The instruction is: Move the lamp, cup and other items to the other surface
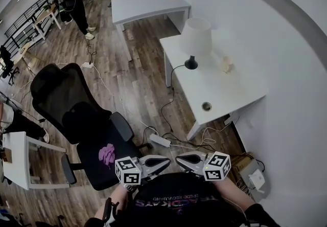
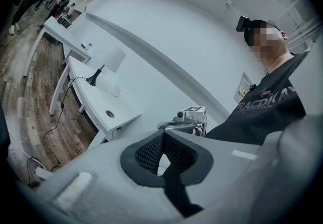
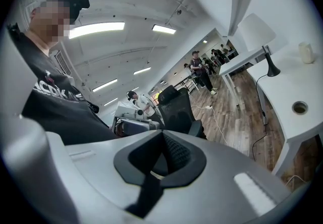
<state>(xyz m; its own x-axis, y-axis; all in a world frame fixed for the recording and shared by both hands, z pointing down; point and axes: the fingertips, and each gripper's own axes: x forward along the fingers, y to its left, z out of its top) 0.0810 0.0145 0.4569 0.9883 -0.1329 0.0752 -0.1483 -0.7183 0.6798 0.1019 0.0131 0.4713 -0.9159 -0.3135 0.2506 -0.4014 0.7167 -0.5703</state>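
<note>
White lamp (image 1: 195,38) on pale desk (image 1: 220,87)

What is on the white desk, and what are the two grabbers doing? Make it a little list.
Desk: white, against the wall
On it: lamp with a white shade; small pale cup, apart from it
Left gripper: shut, empty
Right gripper: shut, empty
Chair: black, purple cloth on its seat
Progress: nothing picked up yet

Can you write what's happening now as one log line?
left tool: shut, empty | right tool: shut, empty | lamp: on desk | cup: on desk, apart from lamp
</note>
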